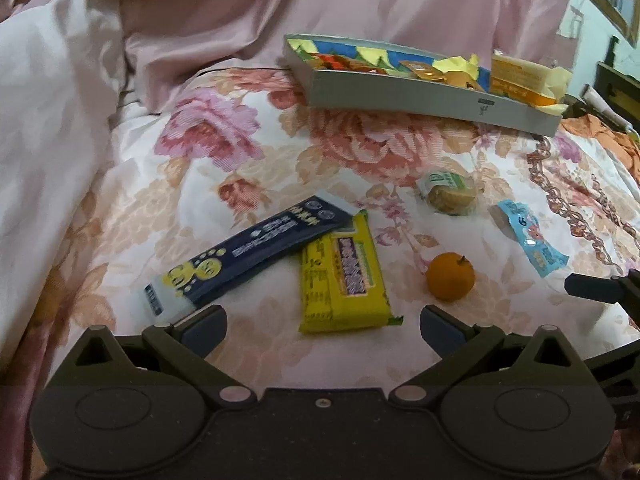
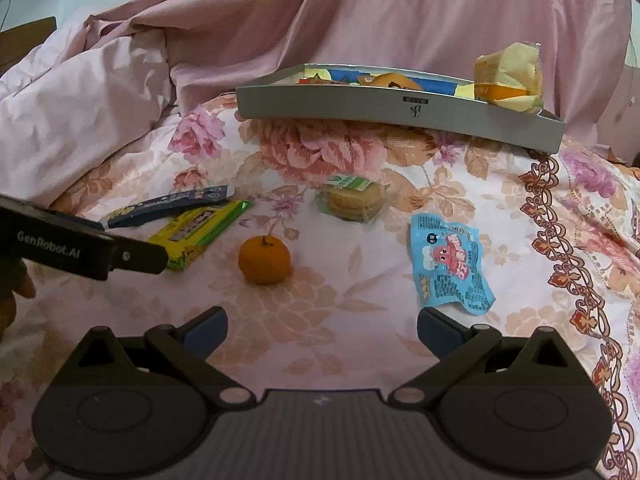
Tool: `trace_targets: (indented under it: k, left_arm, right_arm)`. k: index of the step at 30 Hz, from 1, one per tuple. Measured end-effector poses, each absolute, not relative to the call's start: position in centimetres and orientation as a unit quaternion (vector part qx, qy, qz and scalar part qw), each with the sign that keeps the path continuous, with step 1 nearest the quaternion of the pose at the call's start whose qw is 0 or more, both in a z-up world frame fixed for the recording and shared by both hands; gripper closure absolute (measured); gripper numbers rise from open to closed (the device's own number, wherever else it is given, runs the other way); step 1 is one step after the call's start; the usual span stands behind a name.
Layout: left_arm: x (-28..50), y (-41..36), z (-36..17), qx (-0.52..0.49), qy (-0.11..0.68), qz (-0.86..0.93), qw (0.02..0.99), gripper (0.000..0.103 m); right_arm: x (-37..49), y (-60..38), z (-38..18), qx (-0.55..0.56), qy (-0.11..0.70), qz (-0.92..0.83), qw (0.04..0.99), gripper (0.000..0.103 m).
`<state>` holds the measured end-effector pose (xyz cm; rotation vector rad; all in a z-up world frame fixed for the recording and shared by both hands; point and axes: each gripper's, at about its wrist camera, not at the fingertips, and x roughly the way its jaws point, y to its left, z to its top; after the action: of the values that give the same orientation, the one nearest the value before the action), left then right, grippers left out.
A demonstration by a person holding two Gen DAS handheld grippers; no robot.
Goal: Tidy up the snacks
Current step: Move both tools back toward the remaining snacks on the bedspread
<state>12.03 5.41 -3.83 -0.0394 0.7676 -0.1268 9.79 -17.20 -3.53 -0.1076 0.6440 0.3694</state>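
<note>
On a floral bedspread lie a dark blue snack bar (image 1: pixel 248 252) (image 2: pixel 168 204), a yellow bar (image 1: pixel 344 276) (image 2: pixel 200 232), a small orange (image 1: pixel 450 276) (image 2: pixel 264 260), a clear-wrapped biscuit pack (image 1: pixel 448 194) (image 2: pixel 352 198) and a light blue packet (image 1: pixel 532 236) (image 2: pixel 450 268). A grey box (image 1: pixel 420 100) (image 2: pixel 360 108) at the back holds several snacks. My left gripper (image 1: pixel 322 324) is open and empty, just before the yellow bar. My right gripper (image 2: pixel 322 326) is open and empty, between the orange and the blue packet.
A pink duvet (image 1: pixel 60 120) (image 2: pixel 100 92) is heaped at the left and back. The left gripper's body (image 2: pixel 80 248) shows at the right wrist view's left edge. Orange cloth (image 1: pixel 600 136) lies at the far right.
</note>
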Motion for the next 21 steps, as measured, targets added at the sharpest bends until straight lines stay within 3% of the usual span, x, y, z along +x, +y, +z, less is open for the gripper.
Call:
trace_targets:
  k: [21]
  left_arm:
    - [15.6, 4.9, -4.9, -0.01, 0.38, -0.108, 0.919, 0.002]
  right_arm:
    - [12.2, -15.0, -4.2, -0.115, 0.264, 0.246, 0.926, 0.003]
